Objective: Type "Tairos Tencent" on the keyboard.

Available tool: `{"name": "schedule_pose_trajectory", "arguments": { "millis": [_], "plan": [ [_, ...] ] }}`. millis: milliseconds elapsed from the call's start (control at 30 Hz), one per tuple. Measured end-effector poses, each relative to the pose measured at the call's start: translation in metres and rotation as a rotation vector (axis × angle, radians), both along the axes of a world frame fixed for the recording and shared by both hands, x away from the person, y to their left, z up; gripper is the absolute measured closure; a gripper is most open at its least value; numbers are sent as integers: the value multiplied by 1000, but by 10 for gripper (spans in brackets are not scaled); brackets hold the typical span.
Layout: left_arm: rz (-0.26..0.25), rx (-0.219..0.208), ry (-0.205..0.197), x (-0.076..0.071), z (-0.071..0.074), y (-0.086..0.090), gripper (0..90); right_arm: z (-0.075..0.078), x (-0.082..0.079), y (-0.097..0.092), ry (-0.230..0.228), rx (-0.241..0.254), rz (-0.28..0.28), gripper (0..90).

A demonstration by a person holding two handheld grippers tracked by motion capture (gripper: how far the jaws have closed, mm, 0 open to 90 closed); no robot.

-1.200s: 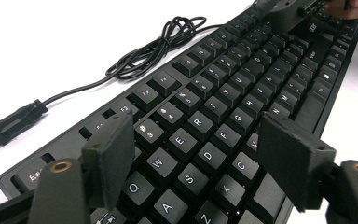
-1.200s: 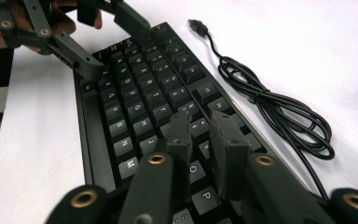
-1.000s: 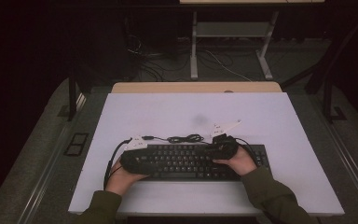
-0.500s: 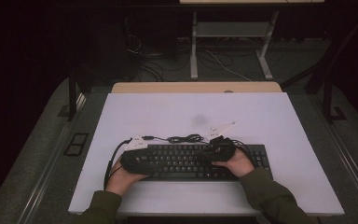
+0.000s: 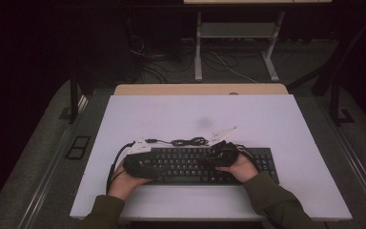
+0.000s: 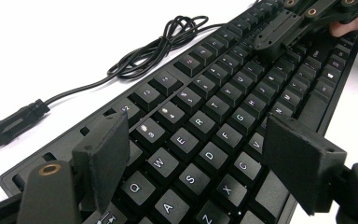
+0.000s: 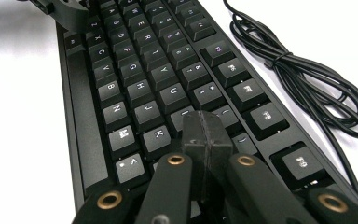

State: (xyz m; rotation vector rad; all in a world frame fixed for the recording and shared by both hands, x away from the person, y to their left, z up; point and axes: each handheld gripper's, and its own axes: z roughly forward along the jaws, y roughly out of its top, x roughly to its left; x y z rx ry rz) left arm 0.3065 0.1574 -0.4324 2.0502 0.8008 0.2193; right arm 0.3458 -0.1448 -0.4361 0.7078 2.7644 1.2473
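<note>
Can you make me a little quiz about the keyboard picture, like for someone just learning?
1. True or false: the right gripper has its jaws pressed together over the keyboard.
2. What lies on the table just behind the keyboard: A) a coiled black cable, B) a red cup, C) a book?
3. Fill in: the left gripper has its jaws ____, with nothing between them.

Key: 1 true. 2 A, the coiled black cable. 3 open.
</note>
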Motion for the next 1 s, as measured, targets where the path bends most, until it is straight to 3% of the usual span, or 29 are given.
{"name": "schedule_pose_trajectory", "arguments": {
  "millis": [567,1000],
  "plan": [
    [3,2,-3,0,1,1,226,4,1,-4,-1,47,1,890],
    [4,-1,-8,0,2,3,237,8,4,-12,1,143,-48,549]
  ]
}}
